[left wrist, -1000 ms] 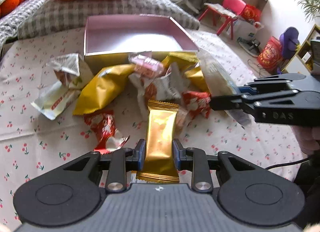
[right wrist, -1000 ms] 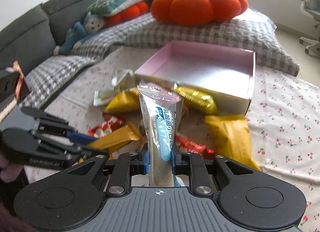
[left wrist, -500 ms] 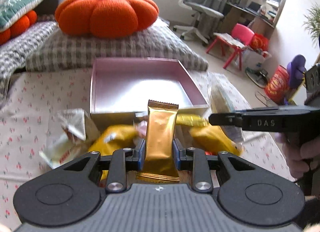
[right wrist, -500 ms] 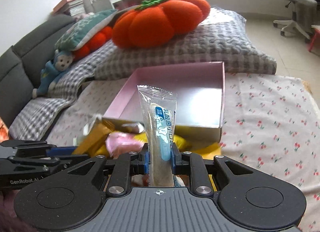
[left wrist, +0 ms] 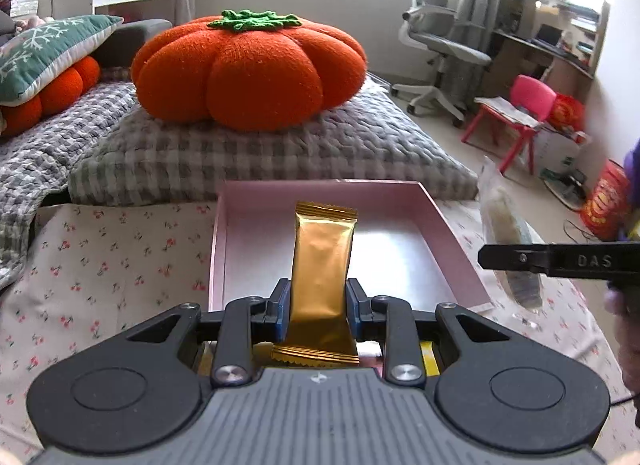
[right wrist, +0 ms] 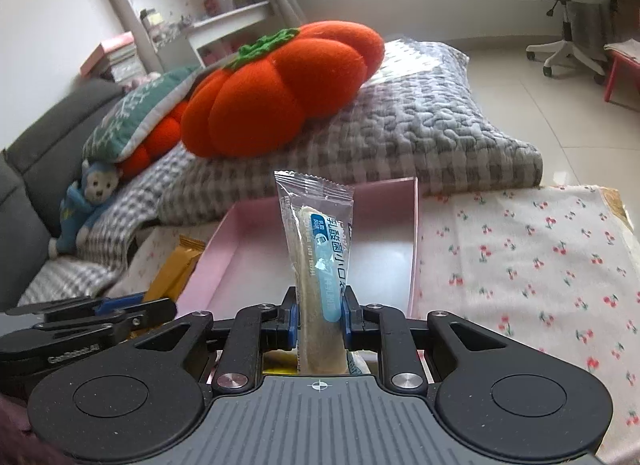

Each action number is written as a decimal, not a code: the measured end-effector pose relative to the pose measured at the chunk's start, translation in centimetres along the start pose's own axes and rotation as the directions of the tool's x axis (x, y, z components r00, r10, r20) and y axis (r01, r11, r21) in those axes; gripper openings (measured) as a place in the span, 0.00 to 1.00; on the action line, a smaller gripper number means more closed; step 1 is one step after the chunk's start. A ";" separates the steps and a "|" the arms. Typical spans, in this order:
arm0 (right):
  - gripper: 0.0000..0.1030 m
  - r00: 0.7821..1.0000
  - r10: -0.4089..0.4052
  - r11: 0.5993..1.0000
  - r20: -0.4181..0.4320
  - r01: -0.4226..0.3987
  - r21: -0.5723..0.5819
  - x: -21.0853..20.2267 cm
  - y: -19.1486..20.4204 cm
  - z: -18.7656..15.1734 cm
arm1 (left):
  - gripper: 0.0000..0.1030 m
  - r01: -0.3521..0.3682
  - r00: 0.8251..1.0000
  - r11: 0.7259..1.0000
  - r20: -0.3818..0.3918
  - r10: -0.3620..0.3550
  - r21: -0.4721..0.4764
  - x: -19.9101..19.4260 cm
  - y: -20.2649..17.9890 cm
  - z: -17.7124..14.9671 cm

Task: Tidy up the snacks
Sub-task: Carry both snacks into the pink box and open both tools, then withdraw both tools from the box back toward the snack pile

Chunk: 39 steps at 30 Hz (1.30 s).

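Observation:
My left gripper (left wrist: 319,311) is shut on a gold foil snack bar (left wrist: 322,265) and holds it upright in front of the open pink box (left wrist: 456,243). My right gripper (right wrist: 319,315) is shut on a clear packet with a blue label (right wrist: 320,253), upright before the same pink box (right wrist: 414,249). In the left wrist view the right gripper (left wrist: 560,261) enters from the right with its packet (left wrist: 508,241). In the right wrist view the left gripper (right wrist: 100,315) shows at lower left with the gold bar (right wrist: 176,271). The box looks empty inside.
An orange pumpkin cushion (left wrist: 248,73) rests on a grey checked pillow (left wrist: 260,153) behind the box. The cherry-print cloth (right wrist: 520,265) covers the surface. Yellow wrappers (left wrist: 428,357) peek out under the left fingers. A plush toy (right wrist: 86,209) lies far left.
Both grippers have risen and moved forward with their snacks, from over the snack pile to the near edge of the pink box. The pile has dropped out of view below.

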State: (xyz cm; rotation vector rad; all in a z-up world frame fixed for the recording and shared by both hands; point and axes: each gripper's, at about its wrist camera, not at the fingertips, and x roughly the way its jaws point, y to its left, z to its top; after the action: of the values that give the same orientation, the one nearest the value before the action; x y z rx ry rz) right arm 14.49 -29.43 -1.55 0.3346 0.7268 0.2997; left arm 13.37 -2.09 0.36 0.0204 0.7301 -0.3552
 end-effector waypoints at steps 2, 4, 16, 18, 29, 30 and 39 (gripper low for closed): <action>0.19 1.000 -0.006 1.000 0.006 0.006 0.002 0.9 -0.2 0.3 | 0.25 -0.011 1.000 1.000 0.006 0.011 0.001 1.0 0.1 0.3; 0.19 1.000 -0.014 1.000 0.003 0.014 0.010 1.8 -0.4 0.5 | 0.25 -0.026 1.000 1.000 0.006 0.026 0.003 2.0 0.0 0.3; 0.19 0.996 -0.079 0.997 -0.036 0.080 0.014 5.5 -0.9 0.8 | 0.25 -0.109 0.993 0.994 -0.037 0.109 -0.014 4.9 0.9 -0.2; 0.19 0.995 -0.093 0.996 -0.044 0.093 0.008 5.9 -0.8 0.8 | 0.25 -0.113 0.993 0.993 -0.045 0.113 -0.016 5.0 1.1 -0.3; 0.23 0.989 -0.136 0.991 -0.061 0.137 0.008 7.0 -0.8 0.2 | 0.30 -0.131 0.989 0.991 -0.073 0.129 -0.017 5.1 1.8 -0.9; 0.24 0.989 -0.135 0.991 -0.055 0.136 0.014 6.8 -0.8 0.2 | 0.35 -0.125 0.989 0.992 -0.079 0.123 -0.024 5.0 2.0 -0.9; 0.52 0.992 -0.113 0.993 -0.048 0.114 0.035 5.4 -0.3 0.5 | 0.67 -0.121 0.990 0.992 -0.076 0.119 -0.035 4.3 1.9 -0.8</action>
State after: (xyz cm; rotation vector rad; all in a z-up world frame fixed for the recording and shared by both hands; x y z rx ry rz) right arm 18.69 -27.73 -4.47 0.3217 0.7945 0.1865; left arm 16.39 -1.54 -3.29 0.0404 0.8051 -0.2260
